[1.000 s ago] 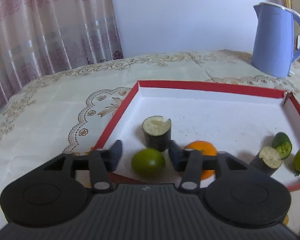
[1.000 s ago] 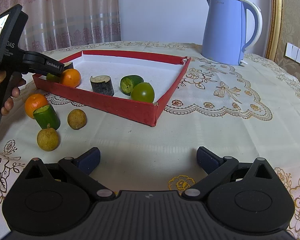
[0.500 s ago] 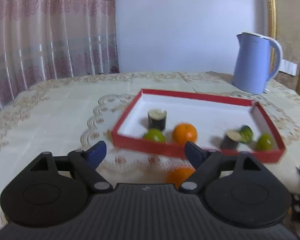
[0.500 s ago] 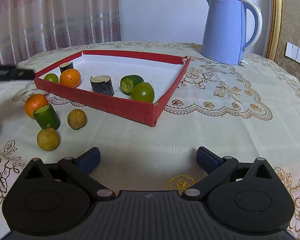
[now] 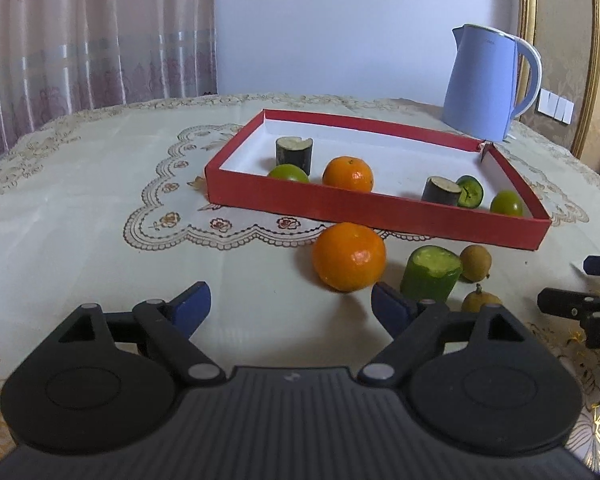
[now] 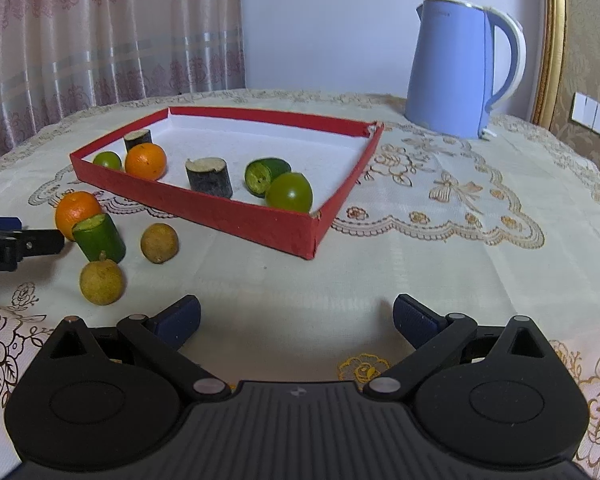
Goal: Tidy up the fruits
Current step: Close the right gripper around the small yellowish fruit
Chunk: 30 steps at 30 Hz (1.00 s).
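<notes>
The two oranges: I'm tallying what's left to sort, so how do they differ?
The orange in the red box lies beside a green lime; the orange on the tablecloth sits outside the box's front wall, beside a green cut piece. Both are round, glossy and whole.

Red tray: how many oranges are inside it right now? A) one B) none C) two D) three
A: one orange sits inside the red tray near its left corner, beside a green fruit; the other orange lies on the tablecloth outside the tray wall.
</notes>
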Available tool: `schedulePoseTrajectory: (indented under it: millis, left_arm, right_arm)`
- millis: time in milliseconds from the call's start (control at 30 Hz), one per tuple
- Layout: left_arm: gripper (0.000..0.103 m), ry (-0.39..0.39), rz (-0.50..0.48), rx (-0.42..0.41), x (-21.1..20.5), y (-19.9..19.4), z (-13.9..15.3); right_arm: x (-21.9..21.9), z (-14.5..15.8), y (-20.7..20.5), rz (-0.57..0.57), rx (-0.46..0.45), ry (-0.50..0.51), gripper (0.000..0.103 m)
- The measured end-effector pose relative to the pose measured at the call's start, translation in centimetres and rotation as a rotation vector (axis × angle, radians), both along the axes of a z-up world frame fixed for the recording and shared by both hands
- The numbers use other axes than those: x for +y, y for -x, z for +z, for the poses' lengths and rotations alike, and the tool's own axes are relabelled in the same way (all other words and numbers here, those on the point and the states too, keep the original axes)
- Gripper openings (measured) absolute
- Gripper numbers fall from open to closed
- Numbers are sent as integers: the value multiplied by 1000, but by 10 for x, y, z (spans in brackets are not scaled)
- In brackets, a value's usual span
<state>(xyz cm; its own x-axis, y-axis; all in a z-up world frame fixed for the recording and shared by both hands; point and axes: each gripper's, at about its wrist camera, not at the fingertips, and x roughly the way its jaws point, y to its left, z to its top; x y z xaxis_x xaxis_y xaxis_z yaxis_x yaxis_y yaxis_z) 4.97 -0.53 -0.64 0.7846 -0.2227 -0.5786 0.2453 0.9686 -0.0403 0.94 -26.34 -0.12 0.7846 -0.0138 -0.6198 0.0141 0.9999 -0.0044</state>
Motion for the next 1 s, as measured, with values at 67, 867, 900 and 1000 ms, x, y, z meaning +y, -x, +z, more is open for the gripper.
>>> schedulePoseTrajectory:
  millis: [67, 867, 900, 1000]
  left_arm:
    - [86, 1, 3, 5, 1, 0, -1]
    - [95, -24, -15, 30, -6, -4, -4]
    - [96, -28, -16, 31, -7, -5, -4]
    - [97, -29, -17, 32, -7, -5, -5]
  right_arm:
    - [0, 2, 0, -5, -19, -34, 103]
    - [59, 8, -38, 128, -55, 33, 83]
    - [62, 7, -40, 131, -47, 40, 73]
    - [62, 6, -46, 140, -28, 12, 63]
